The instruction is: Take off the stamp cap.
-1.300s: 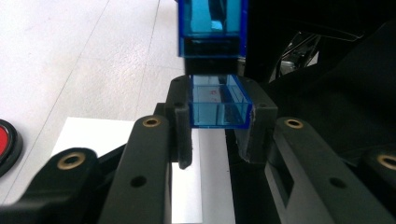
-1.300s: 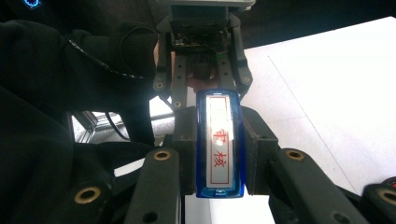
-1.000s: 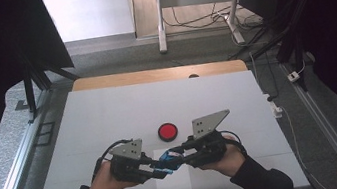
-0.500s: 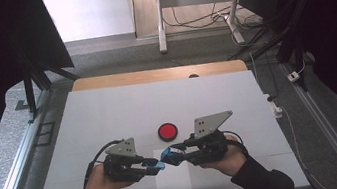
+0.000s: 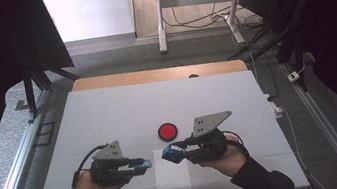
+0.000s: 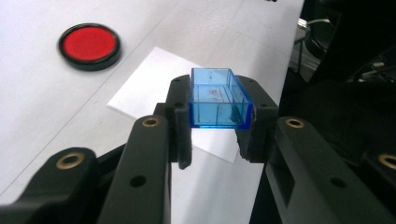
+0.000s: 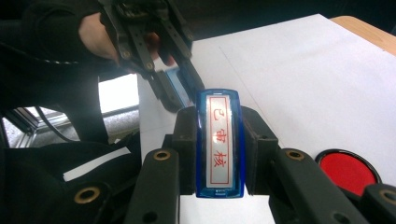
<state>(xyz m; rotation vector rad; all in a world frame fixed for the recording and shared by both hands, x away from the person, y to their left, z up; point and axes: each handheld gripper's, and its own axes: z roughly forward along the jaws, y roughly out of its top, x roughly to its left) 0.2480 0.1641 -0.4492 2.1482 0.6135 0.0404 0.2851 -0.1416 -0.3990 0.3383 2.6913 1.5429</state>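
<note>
Left gripper (image 6: 217, 135) jaws are clamped on a clear blue cap (image 6: 217, 98), hollow side up; right gripper (image 7: 219, 154) jaws are clamped on the blue stamp (image 7: 219, 142), red characters on its label facing the camera. A second ago the two pieces met at the middle; now they are apart, with a gap between them over the white paper (image 5: 172, 177). Judgement: cap is off, stamp ready for inking. Red ink pad (image 5: 167, 131) sits just beyond. Both hands rest low near the table's (image 5: 108, 113) front edge, grippers pointing inward.
</note>
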